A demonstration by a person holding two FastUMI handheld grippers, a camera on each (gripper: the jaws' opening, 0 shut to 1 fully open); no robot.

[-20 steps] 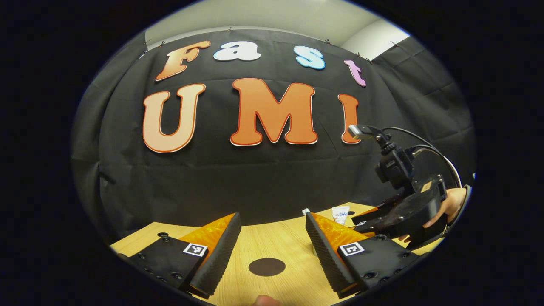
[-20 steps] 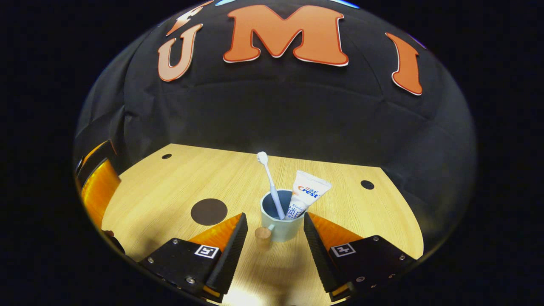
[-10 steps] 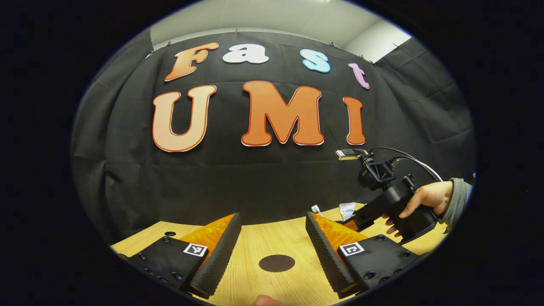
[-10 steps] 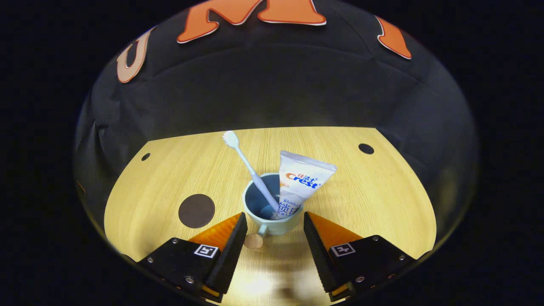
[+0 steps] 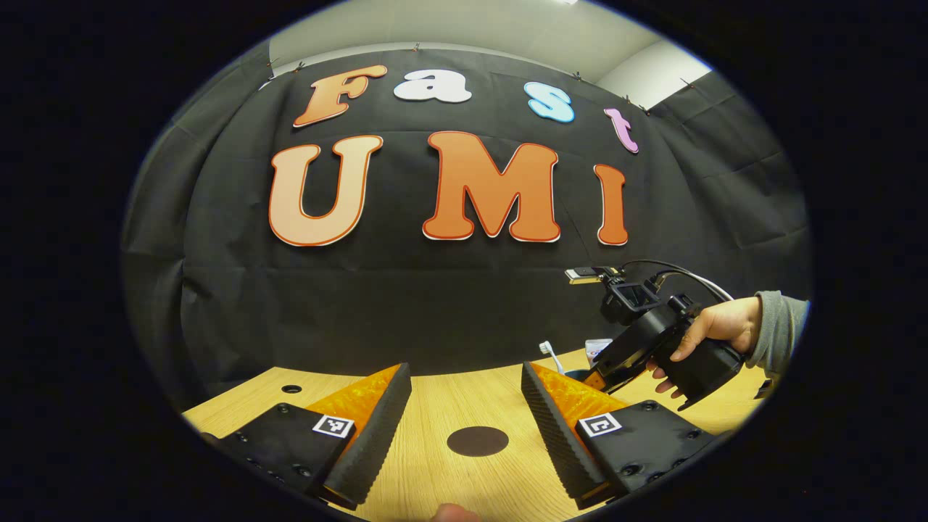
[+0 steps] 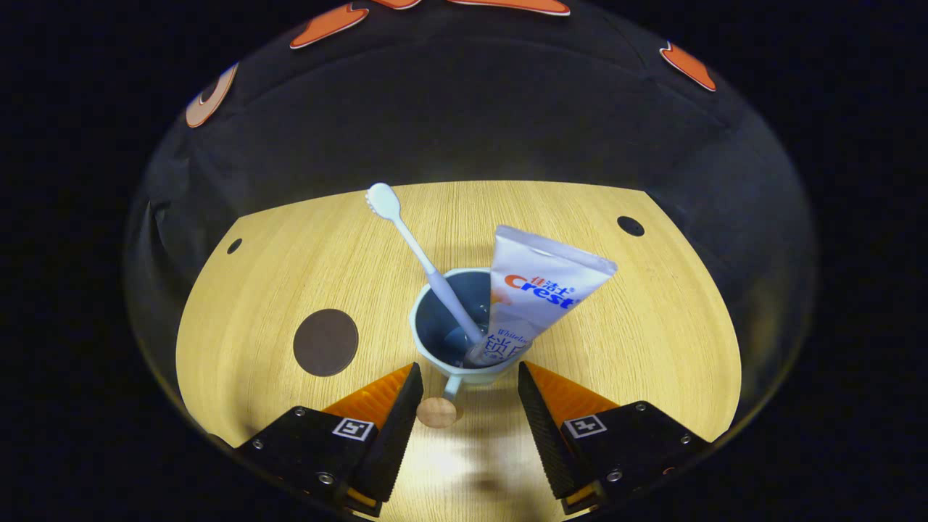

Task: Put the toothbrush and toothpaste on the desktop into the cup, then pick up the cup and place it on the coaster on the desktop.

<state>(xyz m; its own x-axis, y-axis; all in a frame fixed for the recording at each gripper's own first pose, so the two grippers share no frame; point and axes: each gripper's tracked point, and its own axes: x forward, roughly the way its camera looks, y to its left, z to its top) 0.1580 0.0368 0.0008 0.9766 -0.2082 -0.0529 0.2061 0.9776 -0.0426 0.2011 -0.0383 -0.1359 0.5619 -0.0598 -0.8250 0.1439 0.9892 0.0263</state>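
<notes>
Both claws spread wide; right claw (image 6: 464, 406) now closer above cup (image 6: 464, 371), handle between fingers.

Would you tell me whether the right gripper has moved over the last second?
Yes: the right gripper has moved toward and over the cup, which stays beside the coaster.

Surface (image 6: 290, 254): light wood grain, rounded corners, with small dark holes near its far left and far right corners. Directly on it:
- Coaster (image 6: 325, 342): dark, round, flat, lying left of the cup and apart from it; also seen at (image 5: 477, 441).
- Cup (image 6: 428, 341): pale outside, dark blue inside, upright near the middle, its handle ending in a round wooden knob toward the near edge.
</notes>
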